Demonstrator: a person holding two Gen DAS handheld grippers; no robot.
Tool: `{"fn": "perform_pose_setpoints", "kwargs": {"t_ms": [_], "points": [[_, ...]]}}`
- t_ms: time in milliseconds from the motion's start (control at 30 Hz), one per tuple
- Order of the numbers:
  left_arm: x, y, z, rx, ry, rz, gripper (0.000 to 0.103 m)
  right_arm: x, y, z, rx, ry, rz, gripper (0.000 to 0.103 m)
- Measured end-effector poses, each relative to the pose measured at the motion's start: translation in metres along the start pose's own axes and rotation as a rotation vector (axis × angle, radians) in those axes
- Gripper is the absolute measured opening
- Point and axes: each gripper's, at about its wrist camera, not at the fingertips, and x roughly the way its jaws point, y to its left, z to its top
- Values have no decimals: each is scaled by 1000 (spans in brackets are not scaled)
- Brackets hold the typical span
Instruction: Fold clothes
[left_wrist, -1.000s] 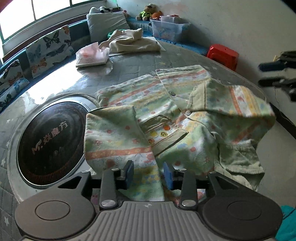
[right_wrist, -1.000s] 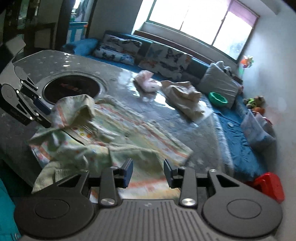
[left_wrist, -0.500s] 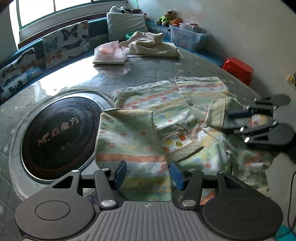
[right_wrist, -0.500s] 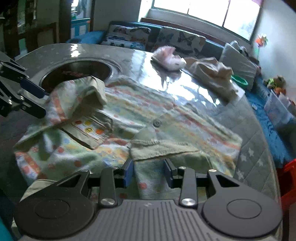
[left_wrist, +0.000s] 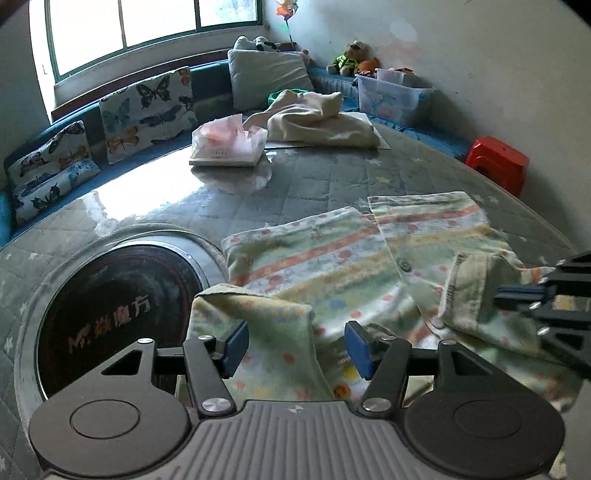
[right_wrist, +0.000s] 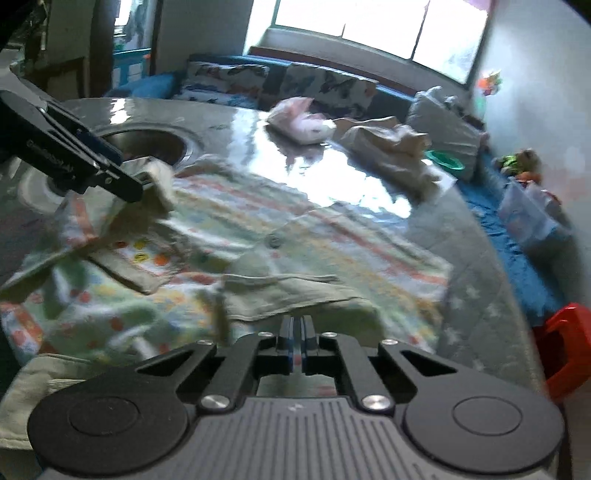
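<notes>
While the right gripper (right_wrist: 298, 334) pinches the shirt's (left_wrist: 332, 258) cuff (left_wrist: 467, 295), the left gripper (left_wrist: 295, 345) gapes over the folded sleeve (left_wrist: 258, 325); soft, limp, light cloth: grip hems.

Bare quilted tabletop (left_wrist: 314, 184) lies open ahead of the left gripper (left_wrist: 295, 347), beyond the spread patterned shirt (left_wrist: 332, 258); a tissue pack (left_wrist: 227, 146) and heaped cream garment (left_wrist: 317, 125) block the far edge, a recessed hotplate (left_wrist: 110, 306) lies to its left.

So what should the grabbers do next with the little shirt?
Probably close the left gripper: its jaws stand open around a raised sleeve, while the right gripper is shut on the shirt. Then both could fold inward.
</notes>
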Motion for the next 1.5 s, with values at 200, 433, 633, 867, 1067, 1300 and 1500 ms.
{"fn": "perform_pose_setpoints", "kwargs": {"t_ms": [200,433,633,867,1067,1300,1500], "points": [[20,7,-1,-20,36,15,51,-8,-15,-1,68,-13,23,12],[26,17,-8,-47,62,9,27,1,12,2,27,-23,137,38],[24,25,-11,-78,63,-2,16,11,15,-1,13,-7,103,17],[10,38,-9,-131,27,-13,13,0,-7,-4,39,-26,-15,2],[-3,49,-7,-165,-2,-10,13,-11,-27,-7,118,-21,17,15],[-28,71,-15,-227,-46,26,12,1,4,-5,81,-24,137,33],[-51,91,-23,-284,-85,59,11,14,23,-7,32,-9,132,27]]}}
